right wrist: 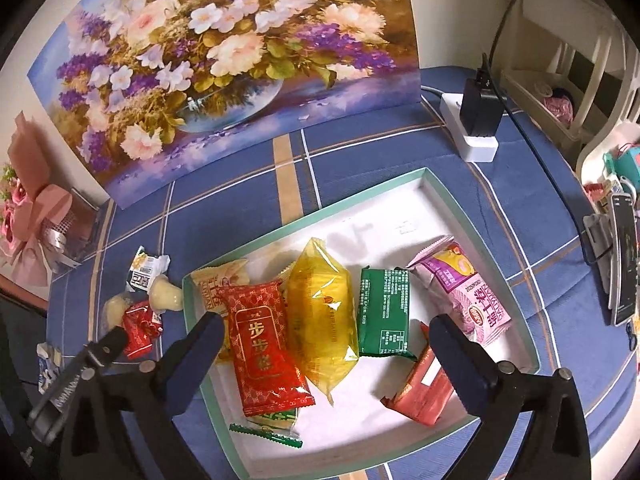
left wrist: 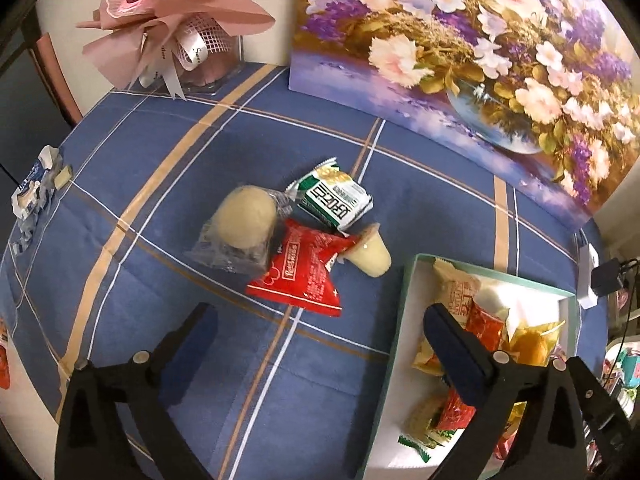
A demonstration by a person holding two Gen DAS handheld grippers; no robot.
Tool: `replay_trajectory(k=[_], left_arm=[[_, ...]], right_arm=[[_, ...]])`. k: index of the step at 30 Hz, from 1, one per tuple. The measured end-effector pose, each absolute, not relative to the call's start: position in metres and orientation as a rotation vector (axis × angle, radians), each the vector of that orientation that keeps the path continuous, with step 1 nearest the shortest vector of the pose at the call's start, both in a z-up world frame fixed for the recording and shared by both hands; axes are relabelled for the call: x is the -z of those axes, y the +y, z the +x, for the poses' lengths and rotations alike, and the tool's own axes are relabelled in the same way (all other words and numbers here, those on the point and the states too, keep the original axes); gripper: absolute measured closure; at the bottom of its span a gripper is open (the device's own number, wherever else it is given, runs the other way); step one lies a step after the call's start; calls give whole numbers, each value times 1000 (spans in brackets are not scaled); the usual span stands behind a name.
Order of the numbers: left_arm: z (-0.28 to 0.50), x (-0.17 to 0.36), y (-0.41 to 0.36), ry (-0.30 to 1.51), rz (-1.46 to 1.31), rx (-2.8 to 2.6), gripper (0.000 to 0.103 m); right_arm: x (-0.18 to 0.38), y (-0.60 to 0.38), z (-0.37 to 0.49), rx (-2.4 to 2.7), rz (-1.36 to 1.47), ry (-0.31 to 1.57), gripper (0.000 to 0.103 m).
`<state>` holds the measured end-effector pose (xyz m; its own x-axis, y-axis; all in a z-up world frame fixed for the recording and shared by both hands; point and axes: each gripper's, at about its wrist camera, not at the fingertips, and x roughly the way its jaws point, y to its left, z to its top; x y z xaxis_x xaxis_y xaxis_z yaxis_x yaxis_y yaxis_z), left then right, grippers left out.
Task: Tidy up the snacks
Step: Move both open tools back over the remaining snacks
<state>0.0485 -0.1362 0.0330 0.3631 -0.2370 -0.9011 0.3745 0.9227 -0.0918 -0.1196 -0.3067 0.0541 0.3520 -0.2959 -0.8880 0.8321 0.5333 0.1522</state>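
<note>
Loose snacks lie together on the blue cloth: a clear-wrapped pale bun (left wrist: 244,228), a red packet (left wrist: 304,276), a green-white packet (left wrist: 334,202) and a jelly cup (left wrist: 370,254). My left gripper (left wrist: 320,328) is open and empty, just short of the red packet. A white box with a teal rim (right wrist: 480,264) holds several snacks: a red packet (right wrist: 260,340), yellow packet (right wrist: 322,320), green packet (right wrist: 384,312) and pink packet (right wrist: 468,292). My right gripper (right wrist: 326,336) is open and empty above the box.
A flower painting (left wrist: 460,60) stands at the back. A pink bouquet (left wrist: 168,20) is at the back left. A crumpled wrapper (left wrist: 34,192) lies at the left edge. A power strip with a charger (right wrist: 476,120) and a phone (right wrist: 622,260) are to the right.
</note>
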Motion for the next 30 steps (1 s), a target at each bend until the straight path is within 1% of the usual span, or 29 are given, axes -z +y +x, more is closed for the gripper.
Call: replay_trajectory(k=[13, 17, 30], left_arm=[[70, -46, -111, 1138, 72, 415, 1], [86, -49, -89, 1140, 96, 351, 1], [144, -43, 9, 1171, -20, 195, 1]], right_arm=[[-57, -290, -99, 791, 638, 966, 0], [-57, -276, -83, 772, 611, 980, 0], [-55, -201, -10, 611, 526, 1002, 0]])
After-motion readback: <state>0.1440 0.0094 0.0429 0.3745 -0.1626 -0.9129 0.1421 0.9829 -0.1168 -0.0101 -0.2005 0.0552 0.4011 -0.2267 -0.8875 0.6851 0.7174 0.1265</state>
